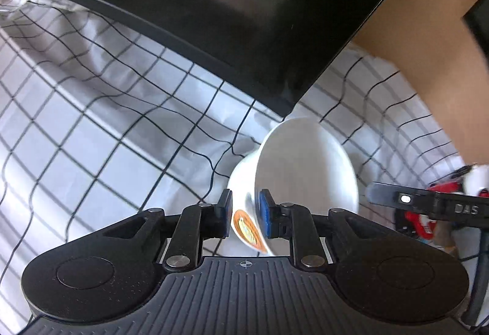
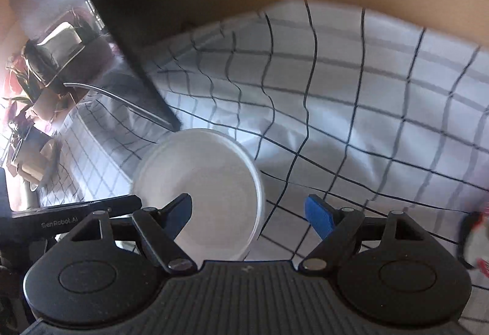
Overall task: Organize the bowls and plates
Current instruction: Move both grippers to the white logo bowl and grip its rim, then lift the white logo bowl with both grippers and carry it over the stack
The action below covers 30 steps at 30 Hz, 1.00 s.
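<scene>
1. Gripping by the wall, the left gripper (image 1: 244,214) is seen nearly closed on the white bowl (image 1: 301,170); one pad lies inside the rim, one outside, and the bowl is tilted forward and to the right of the jaws.
2. The right gripper (image 2: 249,217) is held wide open and empty; the bowl (image 2: 201,191) lies just ahead-left, under its left finger.
3. The checked cloth (image 1: 91,136) is spread beyond.

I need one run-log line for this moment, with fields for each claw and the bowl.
left claw: shut on white bowl rim | right claw: open, empty | bowl: tilted over checked cloth
</scene>
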{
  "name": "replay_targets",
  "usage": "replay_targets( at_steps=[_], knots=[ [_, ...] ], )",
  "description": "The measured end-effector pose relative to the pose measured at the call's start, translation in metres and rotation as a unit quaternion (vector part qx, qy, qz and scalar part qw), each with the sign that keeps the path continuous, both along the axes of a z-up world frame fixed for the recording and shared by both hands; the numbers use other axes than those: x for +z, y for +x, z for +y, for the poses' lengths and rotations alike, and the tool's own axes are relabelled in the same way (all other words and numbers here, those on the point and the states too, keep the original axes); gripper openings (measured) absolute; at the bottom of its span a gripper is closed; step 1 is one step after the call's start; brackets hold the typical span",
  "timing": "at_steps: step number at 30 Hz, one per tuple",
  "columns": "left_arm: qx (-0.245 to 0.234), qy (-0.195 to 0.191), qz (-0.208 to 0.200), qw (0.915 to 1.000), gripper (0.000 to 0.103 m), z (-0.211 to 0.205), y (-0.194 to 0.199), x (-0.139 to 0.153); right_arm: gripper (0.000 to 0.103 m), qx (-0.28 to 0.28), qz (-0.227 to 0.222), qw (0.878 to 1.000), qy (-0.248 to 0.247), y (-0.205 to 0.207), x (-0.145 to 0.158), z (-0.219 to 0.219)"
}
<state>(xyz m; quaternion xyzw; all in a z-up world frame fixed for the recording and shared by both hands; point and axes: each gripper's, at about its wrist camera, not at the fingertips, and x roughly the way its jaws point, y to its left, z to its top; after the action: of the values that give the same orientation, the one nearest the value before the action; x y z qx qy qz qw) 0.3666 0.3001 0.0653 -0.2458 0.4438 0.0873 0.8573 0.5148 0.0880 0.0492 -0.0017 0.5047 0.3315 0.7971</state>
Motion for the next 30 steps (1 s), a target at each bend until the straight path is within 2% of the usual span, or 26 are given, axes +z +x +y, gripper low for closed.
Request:
replay_targets(
  at_steps=[7, 12, 16, 23, 26, 28, 30],
  knots=[
    [-0.022, 0.004, 0.041, 0.9989, 0.021, -0.001, 0.032, -0.028, 0.082, 0.004, 0.083, 0.996, 0.031, 0.032, -0.064, 0.014],
    [-0.040, -0.008, 0.062, 0.9972, 0.022, -0.004, 0.043, -0.043, 0.078, 0.041, 0.097, 0.994, 0.038, 0.027, -0.073, 0.020],
    [-0.055, -0.014, 0.068, 0.9960, 0.024, -0.011, 0.048, -0.042, 0.077, 0.053, 0.076, 0.995, 0.043, 0.018, -0.053, 0.019],
    [-0.069, -0.010, 0.046, 0.9965, 0.027, -0.024, 0.037, 0.000, 0.077, 0.054, 0.033, 0.996, 0.056, -0.008, 0.004, 0.002],
    [-0.089, 0.028, 0.024, 0.9954, 0.037, -0.041, 0.028, 0.026, 0.077, 0.053, 0.004, 0.996, 0.070, -0.026, 0.031, -0.006],
    [-0.096, 0.052, 0.006, 0.9940, 0.038, -0.052, 0.026, 0.042, 0.077, 0.047, -0.030, 0.996, 0.069, -0.038, 0.048, -0.009],
    [-0.094, 0.047, -0.006, 0.9944, 0.038, -0.053, 0.028, 0.054, 0.077, 0.039, -0.066, 0.995, 0.056, -0.044, 0.060, -0.007]
  ],
)
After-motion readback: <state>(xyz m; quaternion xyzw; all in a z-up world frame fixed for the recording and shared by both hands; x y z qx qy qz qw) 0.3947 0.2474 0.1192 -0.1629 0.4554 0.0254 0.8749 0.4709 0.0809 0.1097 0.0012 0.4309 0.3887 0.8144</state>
